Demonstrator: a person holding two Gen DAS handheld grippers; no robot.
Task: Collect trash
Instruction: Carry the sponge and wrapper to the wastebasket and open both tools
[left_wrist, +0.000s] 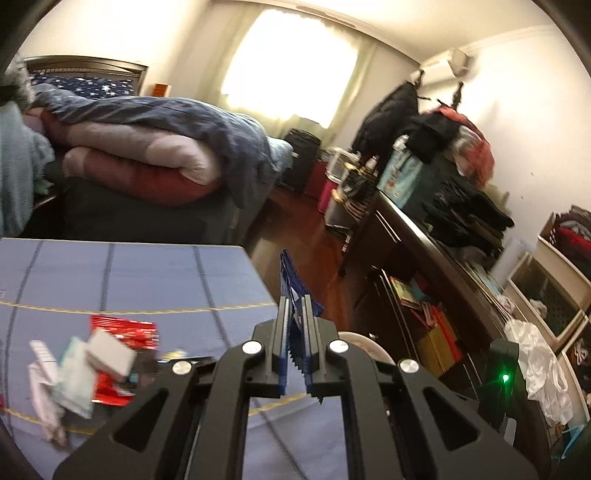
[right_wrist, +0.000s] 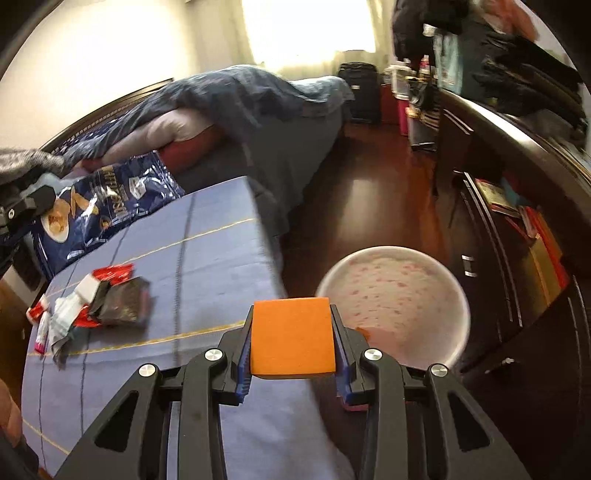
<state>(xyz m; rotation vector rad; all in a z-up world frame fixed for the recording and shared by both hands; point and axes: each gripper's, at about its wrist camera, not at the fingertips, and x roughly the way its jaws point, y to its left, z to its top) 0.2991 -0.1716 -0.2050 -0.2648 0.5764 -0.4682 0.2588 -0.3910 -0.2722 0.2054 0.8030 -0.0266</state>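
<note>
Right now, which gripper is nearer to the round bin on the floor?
Right. The right gripper, holding an orange block, is beside the bin; the left gripper holds a blue bag farther back.

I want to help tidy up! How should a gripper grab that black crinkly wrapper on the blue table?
Probably by the black wrapper's free right edge, coming in from the right, low across the blue tablecloth. It lies flat, so there is little to pinch from above, and its left side sits against the red wrapper and other scraps. Both grippers are full now.
</note>
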